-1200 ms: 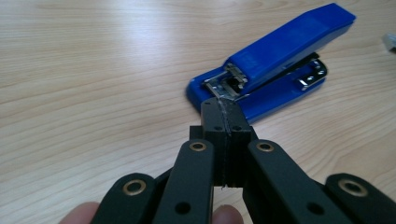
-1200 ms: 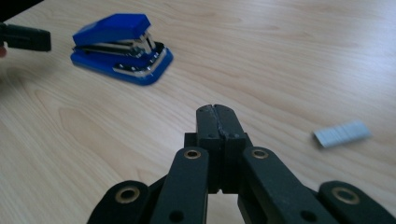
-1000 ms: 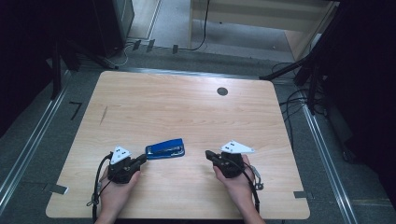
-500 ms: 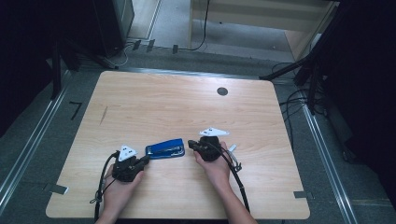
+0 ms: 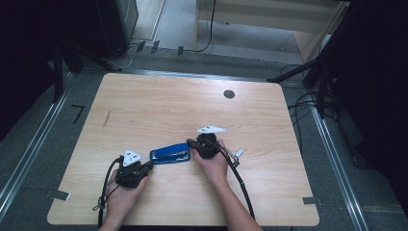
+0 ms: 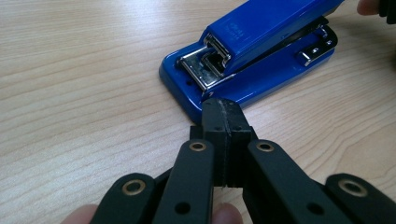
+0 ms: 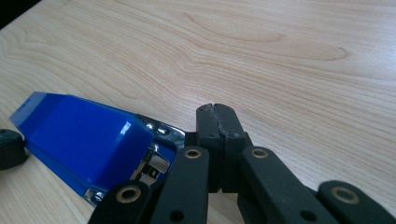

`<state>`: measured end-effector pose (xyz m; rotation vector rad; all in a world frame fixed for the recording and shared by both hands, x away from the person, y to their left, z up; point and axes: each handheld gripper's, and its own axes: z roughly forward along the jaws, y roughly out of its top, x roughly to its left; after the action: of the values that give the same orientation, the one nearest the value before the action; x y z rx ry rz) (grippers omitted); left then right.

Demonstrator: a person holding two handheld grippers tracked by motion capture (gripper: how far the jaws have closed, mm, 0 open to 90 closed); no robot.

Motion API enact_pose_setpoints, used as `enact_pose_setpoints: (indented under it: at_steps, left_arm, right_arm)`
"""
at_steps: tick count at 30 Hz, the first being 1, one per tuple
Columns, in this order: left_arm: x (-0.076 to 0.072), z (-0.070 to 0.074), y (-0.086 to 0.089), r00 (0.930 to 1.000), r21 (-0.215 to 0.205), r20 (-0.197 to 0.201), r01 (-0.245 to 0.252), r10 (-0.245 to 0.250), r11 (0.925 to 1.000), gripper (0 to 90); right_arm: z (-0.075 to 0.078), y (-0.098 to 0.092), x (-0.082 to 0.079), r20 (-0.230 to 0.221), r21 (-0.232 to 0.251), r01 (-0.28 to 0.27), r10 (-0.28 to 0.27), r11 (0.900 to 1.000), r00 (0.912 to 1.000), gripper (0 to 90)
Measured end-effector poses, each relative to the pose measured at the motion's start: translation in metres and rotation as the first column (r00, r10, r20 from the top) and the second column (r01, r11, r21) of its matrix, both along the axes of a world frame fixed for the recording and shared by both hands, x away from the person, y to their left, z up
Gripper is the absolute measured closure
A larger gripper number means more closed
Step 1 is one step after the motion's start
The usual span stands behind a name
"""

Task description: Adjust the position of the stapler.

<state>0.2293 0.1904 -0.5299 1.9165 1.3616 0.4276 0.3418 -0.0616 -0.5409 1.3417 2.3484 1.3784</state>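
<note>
A blue stapler (image 5: 169, 153) lies flat on the wooden tabletop (image 5: 159, 103), in the near half and a little left of the middle. It lies roughly left to right, with its right end slightly farther away than its left.

The left claw (image 5: 148, 165) sits at the stapler's near left corner. In the left gripper view its two black jaws are pressed together with nothing between them, and their tip (image 6: 220, 108) lies right at the edge of the blue base, at or just short of touching it; the picture does not settle which. From there the stapler (image 6: 254, 56) shows its open metal mouth and shiny staple channel, with the blue top arm raised slightly above the base. The person's left hand (image 5: 126, 190) wraps the gripper body on the near side, and a black cable loops away to the left of it.

The right claw (image 5: 190, 143) is at the stapler's right end. In the right gripper view its jaws are also closed flat against each other and empty, their tip (image 7: 217, 115) over bare wood just beside the stapler (image 7: 84, 135), whose blue back end and silver hinge sit to the left of the jaws. The right hand (image 5: 214, 161) holds that gripper from the near right side, with its cable trailing back along the forearm.

A small dark round spot (image 5: 229, 94) marks the tabletop far off to the right.
</note>
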Motion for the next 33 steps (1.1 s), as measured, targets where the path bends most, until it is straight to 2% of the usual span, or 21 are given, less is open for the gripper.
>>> enact_pose_setpoints:
  at_steps: [2, 4, 13, 26, 33]
  left_arm:
    - [0.0, 0.0, 0.0, 1.0, 0.002, -0.001, 0.003, -0.003, 1.0, 90.0]
    - [0.0, -0.001, 0.0, 1.0, -0.001, -0.004, 0.008, -0.008, 1.0, 90.0]
    - [0.001, 0.0, 0.003, 0.9999, -0.004, -0.011, 0.0, 0.0, 1.0, 90.0]
    - [0.006, 0.0, 0.008, 0.9999, -0.032, -0.009, -0.01, 0.01, 0.9994, 90.0]
    - [0.008, -0.001, 0.01, 0.9998, -0.038, -0.002, -0.022, 0.022, 0.999, 90.0]
  right_arm:
    - [-0.001, -0.002, 0.002, -0.015, 0.014, -0.007, 0.007, 1.0, 0.9999, 90.0]
    - [-0.003, -0.002, 0.005, -0.028, 0.008, -0.005, 0.005, 1.0, 0.9996, 90.0]
    - [-0.004, 0.0, 0.008, -0.017, -0.003, -0.028, 0.028, 1.0, 0.9995, 90.0]
    - [-0.004, -0.006, -0.007, -0.027, 0.001, -0.057, 0.057, 0.998, 0.998, 90.0]
    - [-0.003, -0.01, -0.019, -0.01, -0.031, -0.099, 0.099, 0.995, 0.9951, 90.0]
